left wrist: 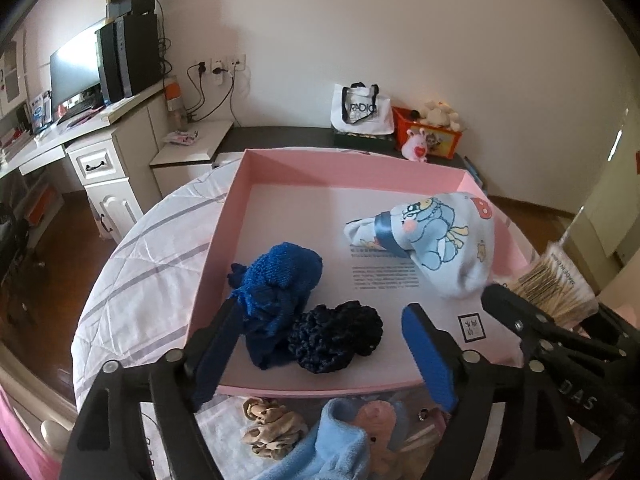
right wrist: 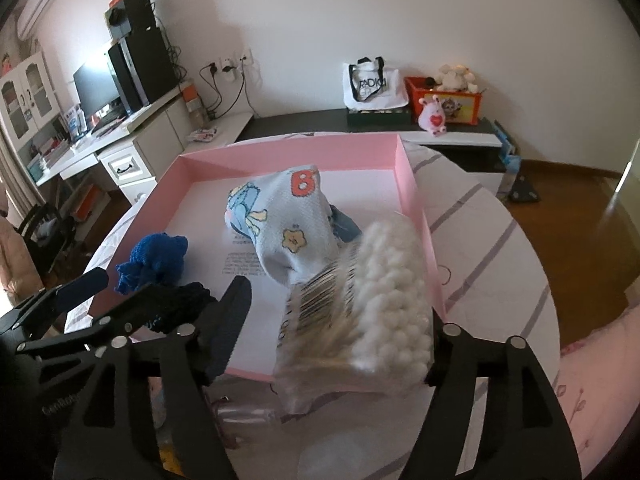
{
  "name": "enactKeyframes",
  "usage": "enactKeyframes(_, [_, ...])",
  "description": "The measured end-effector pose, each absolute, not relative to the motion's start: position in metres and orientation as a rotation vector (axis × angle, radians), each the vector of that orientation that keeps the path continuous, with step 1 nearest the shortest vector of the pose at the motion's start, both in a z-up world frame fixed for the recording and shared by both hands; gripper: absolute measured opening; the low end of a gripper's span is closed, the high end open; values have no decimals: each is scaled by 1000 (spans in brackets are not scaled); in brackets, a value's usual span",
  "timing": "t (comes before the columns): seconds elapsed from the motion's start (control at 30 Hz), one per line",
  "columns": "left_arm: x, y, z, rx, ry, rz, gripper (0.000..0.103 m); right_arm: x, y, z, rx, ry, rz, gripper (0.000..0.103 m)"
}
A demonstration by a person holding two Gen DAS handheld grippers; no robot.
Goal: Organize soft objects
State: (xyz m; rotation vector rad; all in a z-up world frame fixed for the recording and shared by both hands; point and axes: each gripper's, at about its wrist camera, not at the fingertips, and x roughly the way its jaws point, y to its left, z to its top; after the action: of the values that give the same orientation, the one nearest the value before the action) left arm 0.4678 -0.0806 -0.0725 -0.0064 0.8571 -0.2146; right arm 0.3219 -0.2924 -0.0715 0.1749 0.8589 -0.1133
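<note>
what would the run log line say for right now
left gripper: open over dark scrunchie | right gripper: open, cotton swab pack between fingers | pink box: holds knits, cloth

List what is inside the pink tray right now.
Inside the pink tray: blue knitted piece, dark navy scrunchie, cartoon-print cloth, printed text on the floor. The cotton swab pack hides the near right corner.

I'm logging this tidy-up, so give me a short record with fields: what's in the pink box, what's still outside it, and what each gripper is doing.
container: pink box on a striped bedspread
inside box: blue knitted piece, dark navy knitted piece, printed baby hat
outside, near edge: beige scrunchie, light blue plush cloth
left gripper: open, above the knitted pieces, holding nothing
right gripper: jaws spread, bag of cotton swabs between them, blurred; grip unclear
</note>
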Motion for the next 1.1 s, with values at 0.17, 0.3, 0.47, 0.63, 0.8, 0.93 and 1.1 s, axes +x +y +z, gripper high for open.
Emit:
enactKeyframes(0.17, [467,-79,-71,-9,861,-207,81,310,-299,-68,182,847,-132,84])
enactKeyframes(0.3, [464,-79,-69,-6,858,-201,81,300,-303,-63,183,829,-145,89])
enactKeyframes(0.47, [457,-77,-66,-1,851,-196,83,294,-301,-61,177,828,-145,89])
enactKeyframes(0.63, [451,-74,-66,4,858,-182,84,289,-304,-63,189,842,-156,89])
enactKeyframes(0.8, [445,-69,-64,0,861,-171,84,283,-304,-62,194,847,-162,89])
enactKeyframes(0.93, [438,-67,-62,4,861,-160,84,277,-301,-60,192,849,-156,89])
enactKeyframes(1.1, [428,-64,-58,14,865,-156,85,270,-298,-58,185,853,-165,92])
